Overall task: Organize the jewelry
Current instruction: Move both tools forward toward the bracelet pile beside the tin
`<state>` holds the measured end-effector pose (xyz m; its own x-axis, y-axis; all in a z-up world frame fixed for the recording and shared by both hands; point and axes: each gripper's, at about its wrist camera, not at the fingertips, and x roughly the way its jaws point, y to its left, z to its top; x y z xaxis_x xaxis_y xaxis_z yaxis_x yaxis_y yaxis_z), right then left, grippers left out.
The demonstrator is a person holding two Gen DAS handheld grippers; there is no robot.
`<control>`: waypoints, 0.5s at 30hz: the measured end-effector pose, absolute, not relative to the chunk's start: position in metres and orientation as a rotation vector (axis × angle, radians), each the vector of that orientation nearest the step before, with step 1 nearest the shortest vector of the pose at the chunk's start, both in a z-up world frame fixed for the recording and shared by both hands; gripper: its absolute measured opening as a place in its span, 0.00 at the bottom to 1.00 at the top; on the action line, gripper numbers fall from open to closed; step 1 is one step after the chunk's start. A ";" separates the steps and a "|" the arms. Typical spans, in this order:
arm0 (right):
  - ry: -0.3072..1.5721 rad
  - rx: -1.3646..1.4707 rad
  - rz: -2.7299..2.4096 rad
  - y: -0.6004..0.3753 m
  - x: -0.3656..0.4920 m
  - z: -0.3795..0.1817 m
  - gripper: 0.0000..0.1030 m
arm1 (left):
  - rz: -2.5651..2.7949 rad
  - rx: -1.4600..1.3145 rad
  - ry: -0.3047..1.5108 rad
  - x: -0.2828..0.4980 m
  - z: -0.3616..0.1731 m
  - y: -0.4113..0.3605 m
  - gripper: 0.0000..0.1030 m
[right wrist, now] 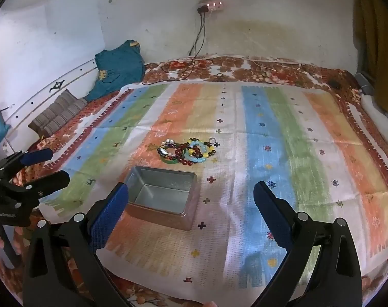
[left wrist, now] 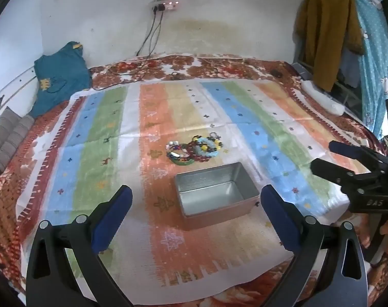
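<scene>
A pile of bead bracelets point(left wrist: 194, 149) lies on a striped cloth point(left wrist: 96, 138), just behind an open, empty metal tin point(left wrist: 215, 195). The pile point(right wrist: 187, 151) and the tin point(right wrist: 161, 195) also show in the right wrist view. My left gripper point(left wrist: 196, 194) is open and empty, above the near side of the tin. My right gripper point(right wrist: 191, 192) is open and empty, to the right of the tin. Each gripper shows at the edge of the other's view: the right one point(left wrist: 324, 157) and the left one point(right wrist: 58, 163).
The cloth covers a bed with a floral sheet point(left wrist: 219, 66). A teal garment point(left wrist: 60, 76) and striped cushions point(left wrist: 7, 138) lie at the far left. Cables point(left wrist: 153, 33) hang from a wall socket. Clothes point(left wrist: 327, 30) hang at the right, over a white object point(left wrist: 322, 97).
</scene>
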<state>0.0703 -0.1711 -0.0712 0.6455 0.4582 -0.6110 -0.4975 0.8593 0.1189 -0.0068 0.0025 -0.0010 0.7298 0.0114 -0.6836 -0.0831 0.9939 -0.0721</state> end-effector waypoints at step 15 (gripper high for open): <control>0.698 -0.075 0.542 -0.171 0.071 -0.074 0.96 | 0.076 -0.090 0.738 -0.005 -0.004 0.004 0.95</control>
